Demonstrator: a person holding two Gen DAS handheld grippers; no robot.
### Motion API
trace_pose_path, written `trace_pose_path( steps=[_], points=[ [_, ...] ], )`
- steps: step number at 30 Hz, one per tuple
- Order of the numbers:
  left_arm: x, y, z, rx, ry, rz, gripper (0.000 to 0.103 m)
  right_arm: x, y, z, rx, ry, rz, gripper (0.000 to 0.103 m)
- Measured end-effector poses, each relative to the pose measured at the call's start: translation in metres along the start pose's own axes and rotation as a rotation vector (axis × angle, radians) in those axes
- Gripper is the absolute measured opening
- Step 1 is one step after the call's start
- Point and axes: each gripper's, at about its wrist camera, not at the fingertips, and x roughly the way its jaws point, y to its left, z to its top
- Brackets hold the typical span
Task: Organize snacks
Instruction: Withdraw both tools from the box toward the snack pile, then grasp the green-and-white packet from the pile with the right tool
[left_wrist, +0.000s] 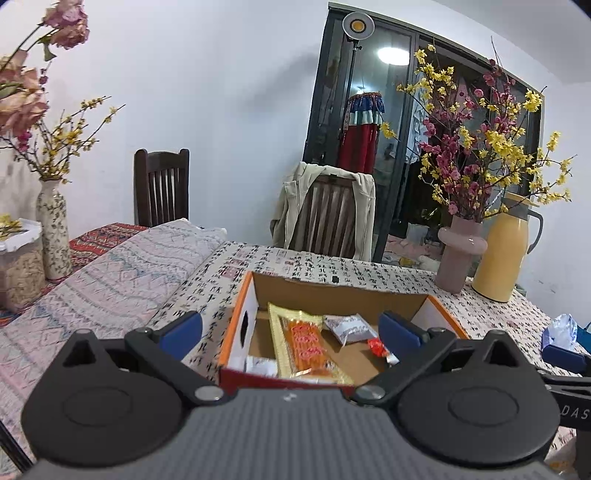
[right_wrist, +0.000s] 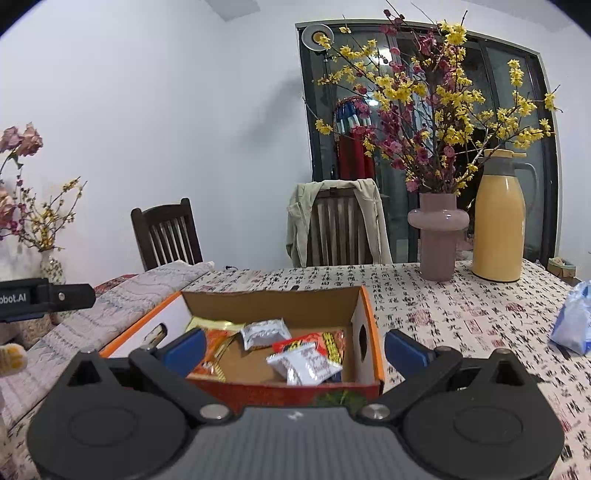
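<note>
The box (right_wrist: 369, 332) sits on the surface (right_wrist: 461, 314), right in front of both hand-held grippers and a little below them. The snacks are in the box. A long gold snack pack (left_wrist: 306, 343) points away from the left hand-held gripper (left_wrist: 291, 332). A small white snack pack (right_wrist: 303, 365) lies nearest the right hand-held gripper (right_wrist: 295, 350). Both are spread wide and hold nothing. Neither touches a snack.

One cardboard box (right_wrist: 369, 332) at centre frame — approx. five snack packets (right_wrist: 303, 363) inside; two chairs (right_wrist: 168, 232), two vases (right_wrist: 437, 236), one thermos (right_wrist: 498, 218) behind.
</note>
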Motion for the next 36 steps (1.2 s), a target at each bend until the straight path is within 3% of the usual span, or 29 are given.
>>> trace_pose_path(
  steps=[12, 25, 30, 36],
  points=[
    [-0.043, 0.022, -0.031, -0.001, 0.049, 0.005, 0.103, -0.052, 0.013, -0.038, 0.005, 0.065, 0.015, 0.103],
    [-0.051, 0.067, -0.096, -0.037, 0.197, 0.018, 0.103, -0.074, 0.001, -0.099, 0.045, 0.197, 0.004, 0.103],
    [-0.051, 0.077, -0.107, -0.057, 0.229, 0.037, 0.103, -0.073, 0.001, -0.109, 0.024, 0.216, -0.02, 0.102],
    [-0.054, 0.076, -0.107, -0.055, 0.226, 0.028, 0.103, -0.06, 0.013, -0.107, -0.04, 0.247, 0.016, 0.074]
  ],
)
